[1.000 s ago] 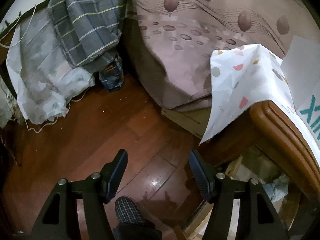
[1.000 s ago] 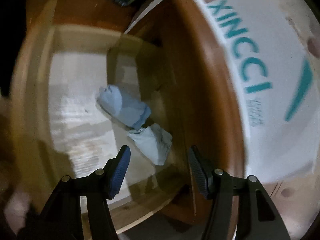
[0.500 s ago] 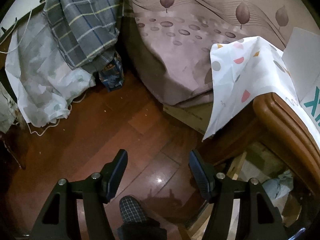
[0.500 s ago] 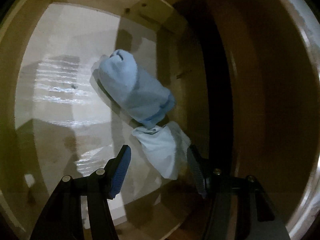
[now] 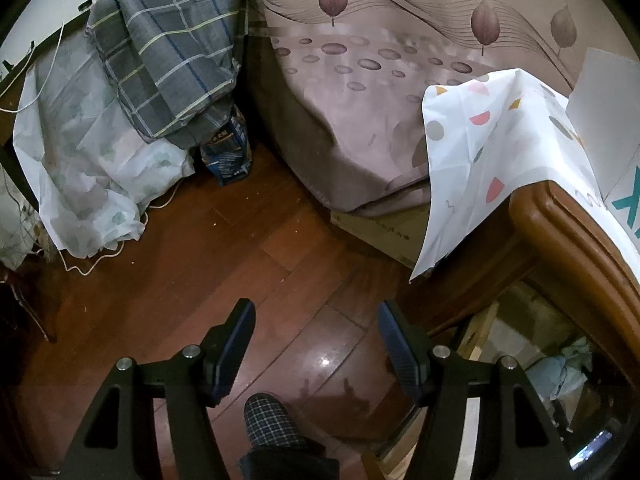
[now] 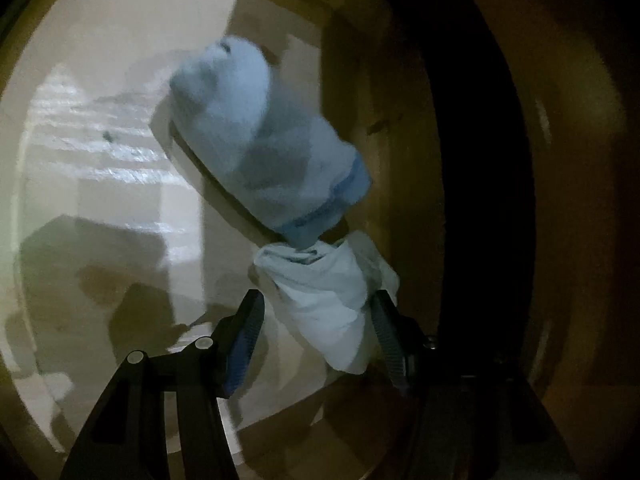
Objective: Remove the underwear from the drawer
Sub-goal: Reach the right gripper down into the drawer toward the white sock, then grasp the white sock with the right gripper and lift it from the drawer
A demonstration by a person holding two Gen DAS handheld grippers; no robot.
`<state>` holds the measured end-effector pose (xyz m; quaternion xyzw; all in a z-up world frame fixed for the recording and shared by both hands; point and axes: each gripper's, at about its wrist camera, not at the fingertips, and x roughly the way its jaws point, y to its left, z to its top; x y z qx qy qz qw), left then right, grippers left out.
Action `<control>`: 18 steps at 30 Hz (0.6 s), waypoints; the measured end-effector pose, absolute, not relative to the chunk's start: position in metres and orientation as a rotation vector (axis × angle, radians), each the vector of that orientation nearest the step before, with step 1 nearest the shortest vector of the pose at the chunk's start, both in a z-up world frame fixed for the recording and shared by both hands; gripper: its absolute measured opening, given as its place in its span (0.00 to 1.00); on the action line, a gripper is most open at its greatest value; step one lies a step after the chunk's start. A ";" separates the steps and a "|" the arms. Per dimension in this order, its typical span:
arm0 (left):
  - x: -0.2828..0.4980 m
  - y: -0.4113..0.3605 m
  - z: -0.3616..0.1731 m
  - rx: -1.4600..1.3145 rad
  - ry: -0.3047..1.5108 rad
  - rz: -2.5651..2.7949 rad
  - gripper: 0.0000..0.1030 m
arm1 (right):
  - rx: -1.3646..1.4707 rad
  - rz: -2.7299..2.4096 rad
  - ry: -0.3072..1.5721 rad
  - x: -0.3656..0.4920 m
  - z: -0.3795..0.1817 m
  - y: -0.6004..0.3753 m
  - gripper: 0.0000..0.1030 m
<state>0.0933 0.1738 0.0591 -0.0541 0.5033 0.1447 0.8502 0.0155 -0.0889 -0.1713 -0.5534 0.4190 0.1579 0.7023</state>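
Observation:
In the right wrist view two rolled pieces of underwear lie in the open wooden drawer (image 6: 120, 60): a blue roll (image 6: 264, 148) farther in and a pale whitish one (image 6: 328, 300) nearer. My right gripper (image 6: 318, 320) is open, inside the drawer, with its fingers on either side of the pale roll. My left gripper (image 5: 316, 332) is open and empty over the wooden floor. The drawer (image 5: 520, 340) and the pale fabric (image 5: 560, 368) show at the lower right of the left wrist view.
A bed with a brown patterned cover (image 5: 360, 100) stands ahead. A patterned white cloth (image 5: 480, 160) hangs over the nightstand top (image 5: 568, 232). A plaid bundle (image 5: 172, 48) and white plastic sheet (image 5: 88, 160) lie at left. A slippered foot (image 5: 268, 420) is below.
My right gripper has moved down into the drawer until its open fingers flank the pale roll. The left gripper has drifted only slightly.

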 end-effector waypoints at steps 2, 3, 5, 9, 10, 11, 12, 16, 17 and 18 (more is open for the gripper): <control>0.093 0.174 0.060 -0.110 1.057 0.305 0.64 | -1.221 0.353 0.940 0.017 -0.176 -0.092 0.50; 0.093 0.173 0.060 -0.105 1.056 0.305 0.64 | -1.211 0.354 0.940 0.017 -0.176 -0.092 0.50; 0.093 0.172 0.060 -0.102 1.057 0.305 0.64 | -1.194 0.360 0.952 0.020 -0.176 -0.092 0.43; 0.094 0.171 0.060 -0.099 1.058 0.306 0.64 | -1.166 0.351 0.972 0.024 -0.174 -0.092 0.33; 0.093 0.171 0.060 -0.098 1.060 0.307 0.64 | -1.155 0.347 0.978 0.026 -0.174 -0.092 0.31; 0.093 0.171 0.060 -0.098 1.061 0.306 0.64 | -1.136 0.345 0.993 0.030 -0.172 -0.093 0.31; 0.093 0.171 0.060 -0.100 1.060 0.306 0.64 | -1.116 0.344 1.009 0.029 -0.170 -0.094 0.30; 0.093 0.171 0.060 -0.097 1.061 0.303 0.64 | -1.019 0.376 1.074 0.023 -0.158 -0.095 0.29; 0.093 0.170 0.060 -0.097 1.060 0.304 0.64 | -0.989 0.390 1.091 0.021 -0.154 -0.095 0.29; 0.093 0.170 0.060 -0.095 1.060 0.304 0.64 | -0.949 0.412 1.114 0.018 -0.149 -0.095 0.29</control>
